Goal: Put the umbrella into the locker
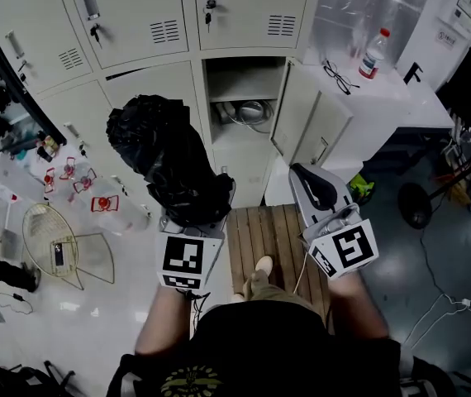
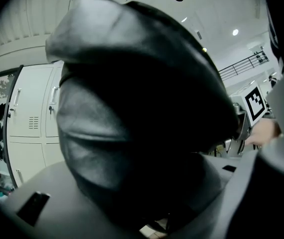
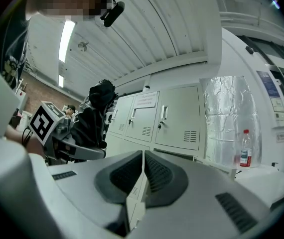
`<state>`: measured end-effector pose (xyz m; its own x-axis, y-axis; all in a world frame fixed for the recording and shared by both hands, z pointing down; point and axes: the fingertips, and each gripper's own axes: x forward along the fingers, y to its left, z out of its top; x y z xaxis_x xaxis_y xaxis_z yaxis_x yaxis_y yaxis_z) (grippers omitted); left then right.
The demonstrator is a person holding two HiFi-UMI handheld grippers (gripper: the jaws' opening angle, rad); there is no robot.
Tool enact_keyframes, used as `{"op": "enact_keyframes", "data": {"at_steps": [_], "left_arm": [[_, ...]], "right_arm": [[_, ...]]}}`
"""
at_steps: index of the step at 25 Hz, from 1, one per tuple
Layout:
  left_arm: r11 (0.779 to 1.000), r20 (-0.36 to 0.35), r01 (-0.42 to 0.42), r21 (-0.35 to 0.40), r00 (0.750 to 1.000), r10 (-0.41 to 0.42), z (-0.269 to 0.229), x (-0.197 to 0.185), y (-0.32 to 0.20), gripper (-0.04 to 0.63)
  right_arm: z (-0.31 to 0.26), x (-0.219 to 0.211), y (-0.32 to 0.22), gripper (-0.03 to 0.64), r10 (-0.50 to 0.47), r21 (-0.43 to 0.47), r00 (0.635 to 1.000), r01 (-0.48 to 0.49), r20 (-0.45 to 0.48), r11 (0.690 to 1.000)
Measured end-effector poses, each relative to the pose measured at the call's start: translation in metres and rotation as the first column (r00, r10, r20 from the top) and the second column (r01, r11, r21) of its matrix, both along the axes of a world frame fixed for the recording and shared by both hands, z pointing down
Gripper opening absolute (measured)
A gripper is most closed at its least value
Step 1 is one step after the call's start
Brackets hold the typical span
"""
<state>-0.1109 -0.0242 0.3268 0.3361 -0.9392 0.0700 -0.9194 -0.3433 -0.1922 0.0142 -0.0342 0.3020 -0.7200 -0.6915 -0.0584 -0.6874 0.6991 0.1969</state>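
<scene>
A folded black umbrella (image 1: 165,160) stands up out of my left gripper (image 1: 192,215), whose jaws are shut on its lower end. In the left gripper view the umbrella (image 2: 147,108) fills nearly the whole picture between the grey jaws. The locker (image 1: 240,131) straight ahead has one compartment open, its door (image 1: 310,114) swung out to the right. My right gripper (image 1: 305,177) hovers level in front of that door, shut with nothing in it. In the right gripper view its pads (image 3: 143,158) meet, and the umbrella (image 3: 94,116) shows at the left.
A coil of cable (image 1: 252,112) lies on the open compartment's shelf. A plastic bottle (image 1: 373,54) and glasses (image 1: 339,77) rest on the white top at right. A wooden slat platform (image 1: 273,238) lies under my feet. A wire chair (image 1: 54,238) stands at left.
</scene>
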Motion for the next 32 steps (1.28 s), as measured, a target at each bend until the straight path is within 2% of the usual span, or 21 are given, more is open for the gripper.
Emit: {"op": "enact_keyframes", "data": {"at_steps": [6, 13, 26, 32], "left_arm": [[0.999, 0.033, 0.011, -0.051, 0.999, -0.01, 0.017, 0.004, -0.025, 0.263], [0.997, 0.072, 0.004, -0.071, 0.997, 0.001, 0.026, 0.008, -0.055, 0.263], [0.993, 0.039, -0.015, -0.117, 0.999, 0.02, 0.047, 0.014, -0.112, 0.264], [0.992, 0.052, -0.037, -0.123, 0.998, 0.044, 0.057, 0.02, -0.134, 0.264]], "right_arm": [[0.011, -0.003, -0.026, 0.035, -0.027, -0.021, 1.0, 0.027, 0.008, 0.999], [0.017, -0.006, -0.059, 0.035, -0.041, -0.035, 0.999, 0.041, 0.017, 0.999], [0.031, -0.008, -0.111, 0.035, -0.044, -0.062, 0.999, 0.044, 0.003, 0.997], [0.036, -0.007, -0.136, 0.035, -0.044, -0.07, 0.999, 0.044, 0.001, 0.997]]}}
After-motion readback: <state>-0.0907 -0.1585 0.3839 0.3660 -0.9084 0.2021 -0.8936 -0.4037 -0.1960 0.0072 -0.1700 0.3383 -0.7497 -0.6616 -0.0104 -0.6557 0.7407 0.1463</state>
